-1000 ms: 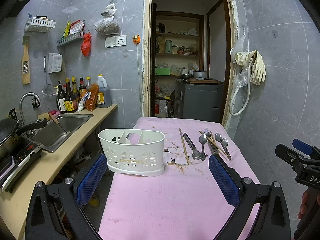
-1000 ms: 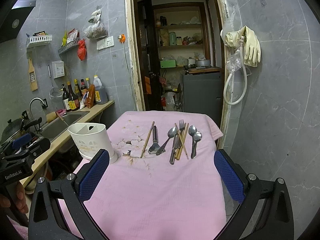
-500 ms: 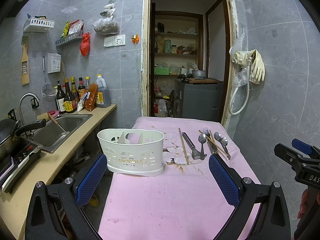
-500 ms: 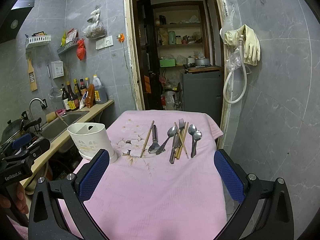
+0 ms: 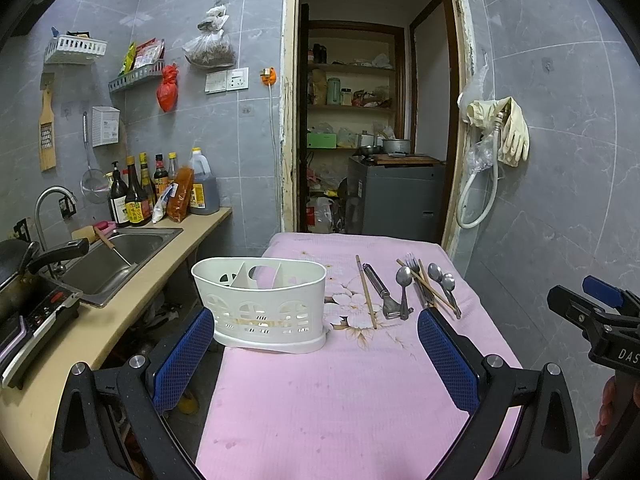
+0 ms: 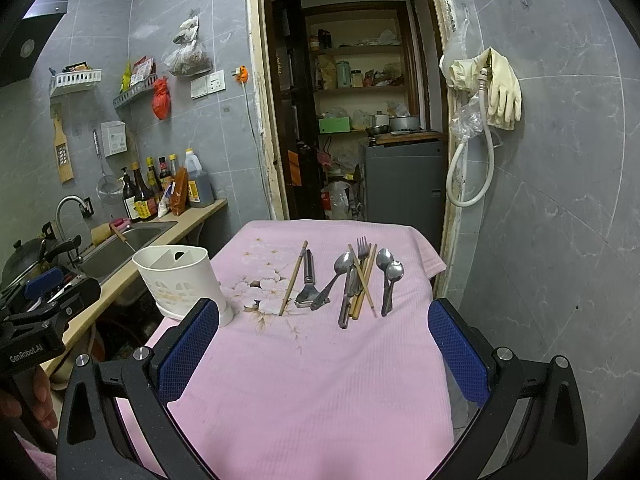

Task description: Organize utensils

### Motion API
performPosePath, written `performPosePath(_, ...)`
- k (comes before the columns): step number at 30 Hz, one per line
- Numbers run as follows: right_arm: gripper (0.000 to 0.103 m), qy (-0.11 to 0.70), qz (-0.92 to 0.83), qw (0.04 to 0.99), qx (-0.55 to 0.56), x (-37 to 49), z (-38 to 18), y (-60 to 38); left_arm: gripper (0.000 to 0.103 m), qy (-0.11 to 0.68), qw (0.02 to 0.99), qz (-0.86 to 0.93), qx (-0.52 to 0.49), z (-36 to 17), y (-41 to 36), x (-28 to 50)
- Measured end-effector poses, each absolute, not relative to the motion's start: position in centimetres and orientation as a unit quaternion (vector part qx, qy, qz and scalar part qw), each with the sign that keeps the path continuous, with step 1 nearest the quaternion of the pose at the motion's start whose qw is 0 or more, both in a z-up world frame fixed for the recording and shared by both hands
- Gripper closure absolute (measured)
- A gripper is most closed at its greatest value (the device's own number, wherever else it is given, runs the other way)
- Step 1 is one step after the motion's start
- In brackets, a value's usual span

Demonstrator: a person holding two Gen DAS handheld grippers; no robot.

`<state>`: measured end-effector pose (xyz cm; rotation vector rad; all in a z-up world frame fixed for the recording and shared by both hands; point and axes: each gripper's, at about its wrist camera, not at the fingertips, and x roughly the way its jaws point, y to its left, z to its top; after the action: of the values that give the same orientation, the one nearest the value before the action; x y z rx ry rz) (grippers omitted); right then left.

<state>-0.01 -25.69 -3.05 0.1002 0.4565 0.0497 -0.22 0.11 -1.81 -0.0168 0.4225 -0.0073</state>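
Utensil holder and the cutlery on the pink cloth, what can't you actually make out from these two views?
- Utensil holder: compartment floors hidden by its own walls, both views; its near corner sits behind the right gripper finger, right wrist view.
- Fork and chopsticks: overlapping, so the exact count is unclear.
- Peeler blade: too small to read.
- Left gripper: fingertips end near the bottom edge; open, holding nothing.
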Motion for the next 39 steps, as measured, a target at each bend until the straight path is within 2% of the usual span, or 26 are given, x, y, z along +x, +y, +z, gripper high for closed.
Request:
performPosePath(16,0.001,0.227,-0.005,0.972,0.054,1.6,-2.7,-26.0,0.001,0.215,0.976,-0.033,0.002,-3.4,-1.4,1.9)
performPosePath(29,0.001,0.181,-0.083,0.979,0.045,5.8,1.5,-26.7,0.000,0.167,0.980,-0.109,-0.011,0.0,-1.7,9.6)
performPosePath(39,0.001,0.165,-0.098,0.981,0.031,10.8,3.8,-30.2,0.001,0.141,0.981,-0.133,-0.014,1.9,-5.6,16.5)
